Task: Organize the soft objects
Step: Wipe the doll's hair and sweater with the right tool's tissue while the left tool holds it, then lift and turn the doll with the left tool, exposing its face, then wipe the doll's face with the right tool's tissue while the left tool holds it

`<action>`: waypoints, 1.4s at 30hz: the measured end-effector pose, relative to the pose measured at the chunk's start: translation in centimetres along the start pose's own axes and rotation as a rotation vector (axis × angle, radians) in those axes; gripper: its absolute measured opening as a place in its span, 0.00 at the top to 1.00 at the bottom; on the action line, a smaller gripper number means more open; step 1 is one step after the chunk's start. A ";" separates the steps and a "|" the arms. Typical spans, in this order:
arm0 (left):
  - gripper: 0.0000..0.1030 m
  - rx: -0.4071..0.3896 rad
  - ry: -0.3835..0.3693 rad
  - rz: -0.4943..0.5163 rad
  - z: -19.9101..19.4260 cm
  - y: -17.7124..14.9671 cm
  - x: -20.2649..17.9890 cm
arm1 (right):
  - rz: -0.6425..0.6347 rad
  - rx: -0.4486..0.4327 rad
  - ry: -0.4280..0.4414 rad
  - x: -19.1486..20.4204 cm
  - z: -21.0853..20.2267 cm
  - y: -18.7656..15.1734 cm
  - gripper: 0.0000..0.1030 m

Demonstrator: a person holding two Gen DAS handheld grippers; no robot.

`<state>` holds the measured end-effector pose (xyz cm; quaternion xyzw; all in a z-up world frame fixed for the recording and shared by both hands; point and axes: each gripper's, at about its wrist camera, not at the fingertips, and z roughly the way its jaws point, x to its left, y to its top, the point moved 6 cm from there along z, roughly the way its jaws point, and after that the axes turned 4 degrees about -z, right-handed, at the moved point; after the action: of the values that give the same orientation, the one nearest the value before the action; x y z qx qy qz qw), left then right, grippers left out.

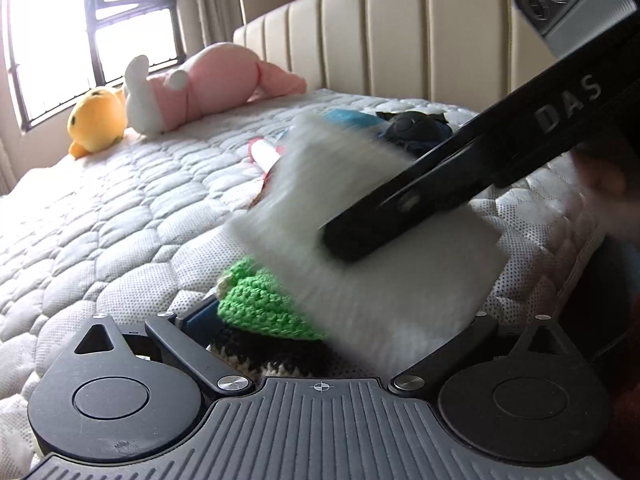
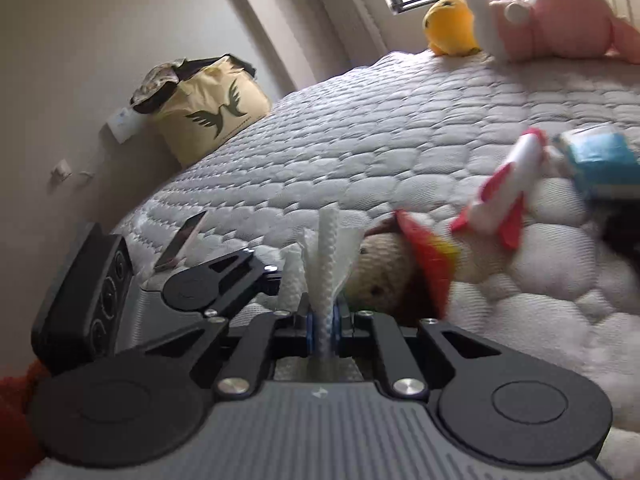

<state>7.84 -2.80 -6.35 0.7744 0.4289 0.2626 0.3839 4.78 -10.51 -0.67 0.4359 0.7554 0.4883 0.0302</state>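
A white quilted mattress [image 2: 360, 152] carries everything. At its far edge by the window lie a pink plush rabbit [image 1: 208, 84] and a yellow plush duck [image 1: 96, 120]. The right claw [image 2: 324, 320] is clamped on a white embossed tissue sheet [image 1: 360, 240], held above a green crocheted toy [image 1: 260, 300] near the mattress's near edge. The left claw [image 1: 328, 320] stands apart.

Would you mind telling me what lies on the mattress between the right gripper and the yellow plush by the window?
Only bare quilted mattress. In the right wrist view, nothing rests between the right gripper, shut on a white cloth, and the yellow plush.
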 end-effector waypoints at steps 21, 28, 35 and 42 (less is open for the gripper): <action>0.30 -0.062 0.144 -0.059 0.7 2.9 1.7 | 0.153 -0.123 -0.139 -7.4 -5.6 0.3 0.89; 0.29 -0.089 0.557 0.556 2.2 4.3 3.5 | 0.175 -0.114 -0.150 -8.2 -4.1 0.5 0.89; 0.17 -0.065 0.494 0.472 2.2 2.8 1.6 | 0.044 -0.114 -0.152 -5.1 -2.0 3.5 0.89; 0.05 -0.058 0.197 0.348 -1.3 2.0 -2.4 | -0.004 -0.228 0.076 0.4 0.2 9.0 0.90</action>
<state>6.63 -5.10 -4.20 0.7961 0.3162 0.4116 0.3111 10.28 -8.76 6.29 0.4093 0.6965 0.5871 0.0520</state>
